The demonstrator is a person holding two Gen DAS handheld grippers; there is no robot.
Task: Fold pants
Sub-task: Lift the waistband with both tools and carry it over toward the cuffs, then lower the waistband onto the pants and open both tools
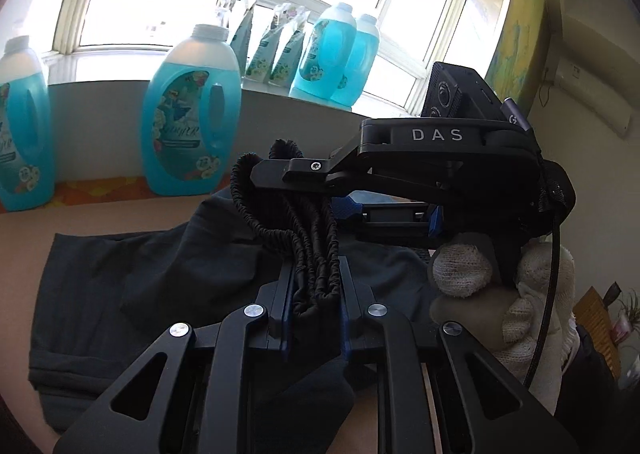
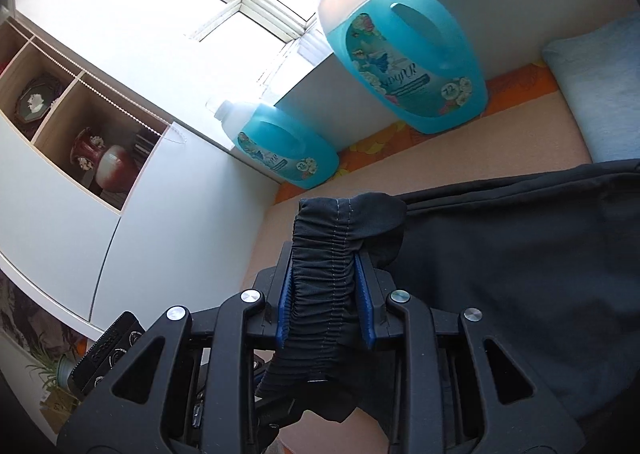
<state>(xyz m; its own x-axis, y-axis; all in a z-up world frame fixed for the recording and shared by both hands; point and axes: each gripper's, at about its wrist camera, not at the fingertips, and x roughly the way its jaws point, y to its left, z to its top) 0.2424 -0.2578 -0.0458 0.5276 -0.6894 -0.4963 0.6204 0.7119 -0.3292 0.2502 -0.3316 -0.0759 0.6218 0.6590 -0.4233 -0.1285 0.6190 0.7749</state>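
— Where are the pants right now?

— Spread dark over the peach-coloured table, with the gathered elastic waistband lifted off it. The left tool has its blue-padded fingers closed on a bunch of that waistband, the ruffled edge standing up between them.

— And the other one?

— The right tool is clamped on the waistband too, the pleated cloth squeezed between its blue pads and drooping down behind them. In the left view it sits just ahead of the left tool, turned sideways, held by a hand in a white knit glove.

— What's beyond them?

— Ahead of both tools, two big blue detergent bottles stand at the table's far edge along an orange patterned strip. More bottles and pouches line the windowsill. To the right tool's left there's a white cabinet with open shelves holding vases.
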